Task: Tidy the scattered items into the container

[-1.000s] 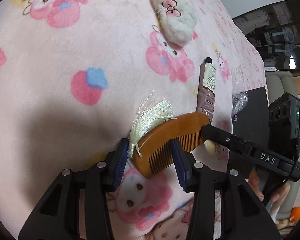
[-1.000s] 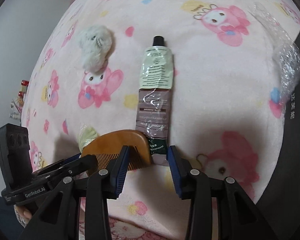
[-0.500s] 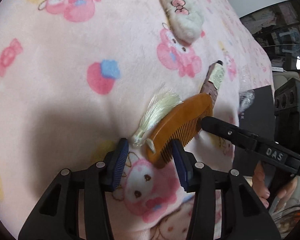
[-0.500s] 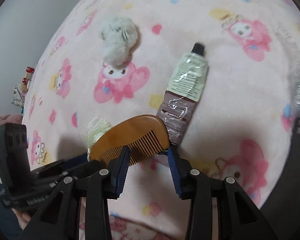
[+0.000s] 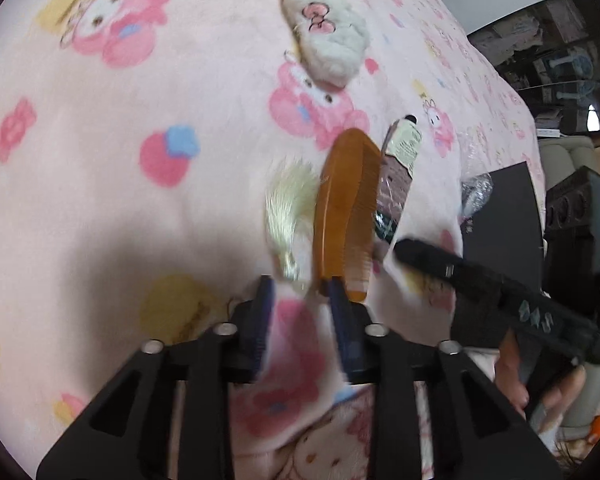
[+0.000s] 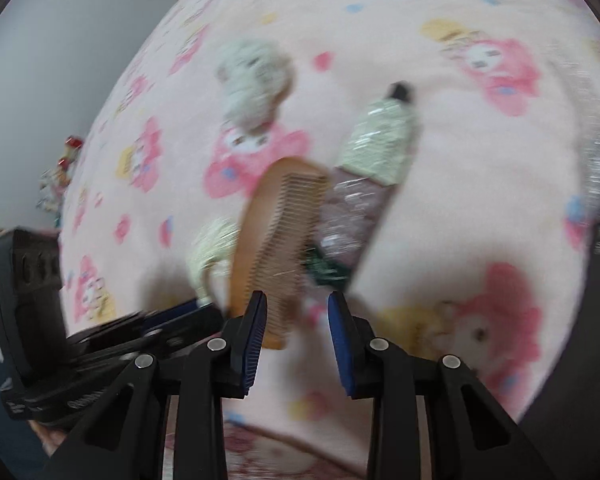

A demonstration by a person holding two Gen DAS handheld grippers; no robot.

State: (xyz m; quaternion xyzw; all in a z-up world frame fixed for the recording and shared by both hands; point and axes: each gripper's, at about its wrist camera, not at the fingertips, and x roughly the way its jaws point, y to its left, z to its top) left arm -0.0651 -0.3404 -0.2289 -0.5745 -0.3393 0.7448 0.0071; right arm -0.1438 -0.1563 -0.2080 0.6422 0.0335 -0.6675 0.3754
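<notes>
While both views are smeared with motion blur, the stock on the pink cartoon-print blanket [image 5: 100, 208] can still be listed.

Comb [image 5: 346, 208]: amber wood, teeth facing the tube, lying flat on the blanket. Its near end sits against the right finger of the left gripper [image 5: 302, 318], outside the gap, not between the pads. A pale tassel [image 5: 290, 210] trails off its near end.

Tube [image 5: 398, 174]: cream-and-brown, black cap pointing away, just beside the comb's teeth, possibly touching.

Fluffy white pouch [image 5: 326, 46]: pink bow on it, well apart, farther up the blanket.

Container [image 5: 504, 220]: I take the dark box at the blanket's edge to be it; crinkled clear plastic [image 5: 474, 194] lies at its near corner. No item is visibly inside it.

Left gripper: jaws parted, holding nothing; bare blanket shows between the pads.

Right gripper [image 6: 296, 334]: jaws likewise parted and empty, with the comb's near end at the inner face of its left finger, teeth running up the gap.

Risks, as I judge them:
- Closing the left gripper where it stands would pinch blanket and tassel threads, not the comb, since the comb lies outside its gap.
- The comb is flat and thin on soft plush; a pad may ride over it or skate it into the tube.
- Both grippers crowd the same end of the comb, so fingers may knock together.
- A lift by the tassel alone would leave the comb swinging.
</notes>
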